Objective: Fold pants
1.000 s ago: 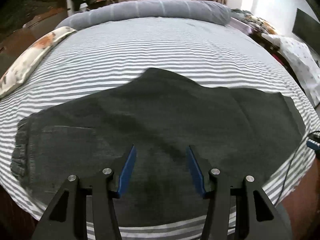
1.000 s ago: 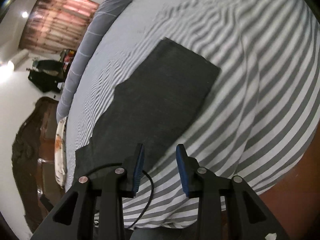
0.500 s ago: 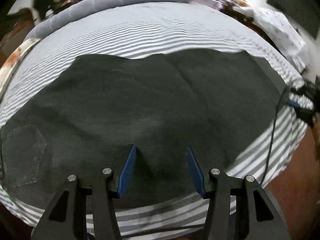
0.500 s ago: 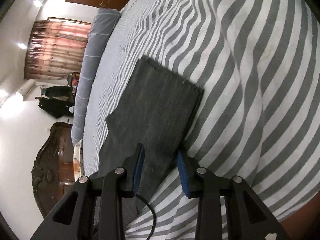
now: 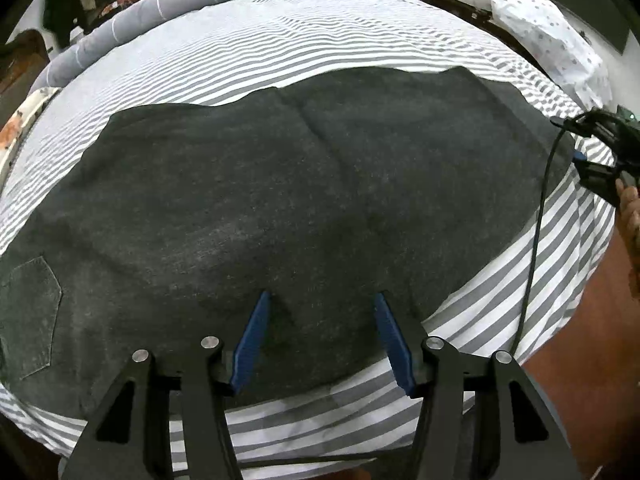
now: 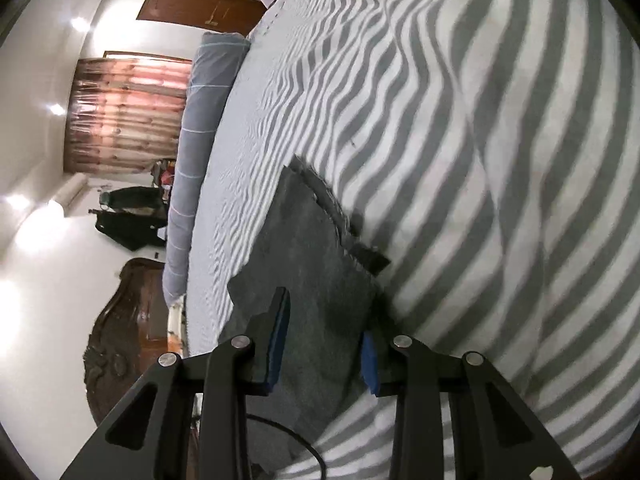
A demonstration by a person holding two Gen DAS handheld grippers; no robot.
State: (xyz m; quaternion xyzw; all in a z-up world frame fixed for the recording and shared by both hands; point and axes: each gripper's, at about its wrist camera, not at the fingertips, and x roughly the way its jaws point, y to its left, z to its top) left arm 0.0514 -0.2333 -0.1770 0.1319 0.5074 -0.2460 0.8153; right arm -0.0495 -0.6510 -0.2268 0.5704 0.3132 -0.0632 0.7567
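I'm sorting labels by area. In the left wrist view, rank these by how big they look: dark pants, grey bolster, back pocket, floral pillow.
1. dark pants
2. grey bolster
3. back pocket, unsure: it sits near the camera and the frame crops it
4. floral pillow, only a sliver shows

We can read no writing, label, brand, number or sign in either view. The dark pants (image 5: 280,200) and the striped bed sheet (image 6: 500,140) they lie on carry no lettering that we can make out.
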